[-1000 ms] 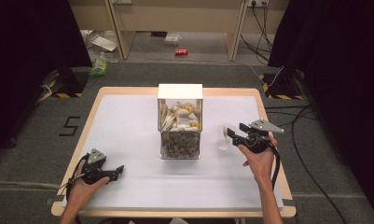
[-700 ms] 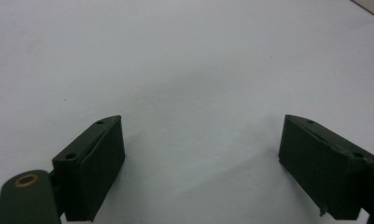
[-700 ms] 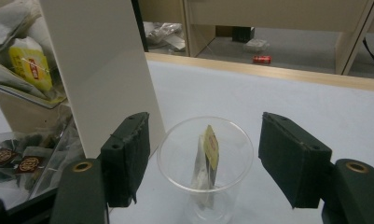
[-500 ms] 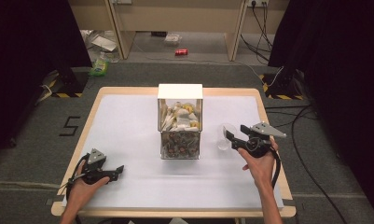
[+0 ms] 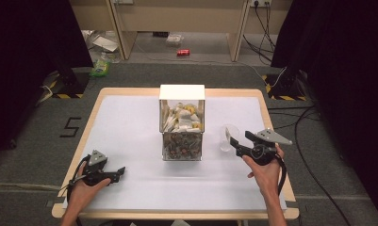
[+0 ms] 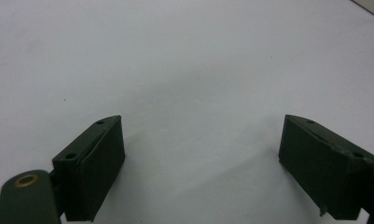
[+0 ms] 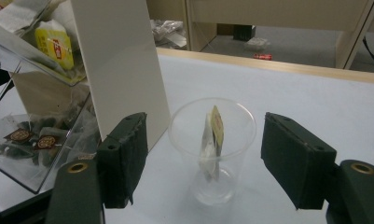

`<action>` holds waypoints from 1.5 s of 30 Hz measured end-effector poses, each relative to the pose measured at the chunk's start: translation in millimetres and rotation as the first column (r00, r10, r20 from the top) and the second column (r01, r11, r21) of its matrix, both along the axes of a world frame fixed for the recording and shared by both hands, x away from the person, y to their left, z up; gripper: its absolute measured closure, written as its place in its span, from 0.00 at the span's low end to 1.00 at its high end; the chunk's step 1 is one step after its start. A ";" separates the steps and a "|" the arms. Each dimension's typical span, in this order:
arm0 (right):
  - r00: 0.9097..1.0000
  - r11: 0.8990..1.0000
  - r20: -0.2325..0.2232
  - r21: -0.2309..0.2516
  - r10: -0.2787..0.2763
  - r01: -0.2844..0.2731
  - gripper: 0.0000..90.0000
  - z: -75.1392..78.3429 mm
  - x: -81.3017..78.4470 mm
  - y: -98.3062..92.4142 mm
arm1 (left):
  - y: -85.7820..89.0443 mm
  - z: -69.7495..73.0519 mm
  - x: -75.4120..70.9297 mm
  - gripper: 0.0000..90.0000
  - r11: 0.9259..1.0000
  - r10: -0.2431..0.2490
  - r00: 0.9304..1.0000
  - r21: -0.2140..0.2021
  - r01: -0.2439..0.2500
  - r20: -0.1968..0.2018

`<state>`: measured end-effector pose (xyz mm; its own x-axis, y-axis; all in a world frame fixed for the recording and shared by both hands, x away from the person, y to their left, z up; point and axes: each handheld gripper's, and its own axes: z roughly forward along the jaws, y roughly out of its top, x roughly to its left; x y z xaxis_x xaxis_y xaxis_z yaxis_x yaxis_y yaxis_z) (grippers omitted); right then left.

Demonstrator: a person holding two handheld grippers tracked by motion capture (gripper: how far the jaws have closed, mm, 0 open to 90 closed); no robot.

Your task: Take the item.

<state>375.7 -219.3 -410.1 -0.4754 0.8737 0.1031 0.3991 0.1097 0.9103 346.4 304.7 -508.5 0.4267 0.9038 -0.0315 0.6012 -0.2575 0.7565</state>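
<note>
A clear plastic cup [image 7: 211, 140] stands upright on the white table, with a tea bag [image 7: 212, 136] leaning inside it. My right gripper [image 7: 208, 140] is open, one jaw on each side of the cup and neither touching it. From above, the cup [image 5: 227, 136] sits just right of the clear box [image 5: 182, 123], with the right gripper [image 5: 237, 140] beside it in a hand. My left gripper [image 5: 119, 172] rests near the front left of the table. Its own view shows the left gripper [image 6: 201, 154] open over bare table.
The clear box has a white top and back panel [image 7: 121, 60]. White and yellow tea bags [image 5: 183, 117] fill its upper tier and dark ones [image 7: 28, 137] its lower tier. The table's wooden edge [image 5: 177, 214] runs along the front. Cables [image 5: 314, 122] lie on the floor at right.
My right gripper has edged a little left toward the cup. The left gripper and the box have not moved.
</note>
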 end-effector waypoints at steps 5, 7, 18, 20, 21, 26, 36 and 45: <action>1.000 1.000 -0.005 -0.008 0.001 -0.001 0.35 -5.6 -5.2 -1.2 | -0.2 -0.1 0.0 0.15 1.000 0.001 1.000 -0.003 -0.001 0.001; 1.000 1.000 -0.008 -0.006 0.001 -0.001 0.35 -7.2 -7.2 -1.4 | -0.2 -0.1 0.0 0.15 1.000 0.002 1.000 -0.002 -0.002 0.001; 1.000 1.000 -0.011 -0.015 0.006 -0.006 0.34 -15.1 -17.1 -0.9 | -0.2 -0.1 0.0 0.15 1.000 0.001 1.000 -0.002 -0.001 0.001; 1.000 1.000 -0.016 -0.010 0.007 -0.007 0.34 -15.9 -18.9 -0.8 | -0.2 -0.1 0.0 0.15 1.000 0.001 1.000 -0.002 -0.001 0.001; 1.000 1.000 -0.014 -0.013 0.009 -0.009 0.34 -16.2 -19.6 -1.2 | -0.2 -0.1 0.0 0.15 1.000 0.002 1.000 -0.002 -0.002 0.001; 1.000 1.000 -0.017 -0.014 0.010 -0.010 0.34 -18.5 -23.3 -1.9 | -0.2 -0.1 0.0 0.15 1.000 0.001 1.000 -0.001 -0.001 0.001; 0.999 1.000 -0.035 -0.022 0.016 -0.016 0.33 -27.8 -28.4 -2.0 | -0.2 -0.1 0.0 0.15 1.000 0.001 1.000 -0.001 -0.001 0.001; 0.998 0.999 -0.054 -0.027 0.023 -0.024 0.33 -35.4 -32.5 -1.0 | -0.2 -0.1 0.0 0.15 1.000 0.001 1.000 -0.001 -0.001 0.002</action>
<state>343.2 -220.2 -445.4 -0.4902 0.8653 0.1047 0.4443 0.1448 0.8841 346.4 304.4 -508.6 0.4257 0.9043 -0.0315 0.6003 -0.2562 0.7576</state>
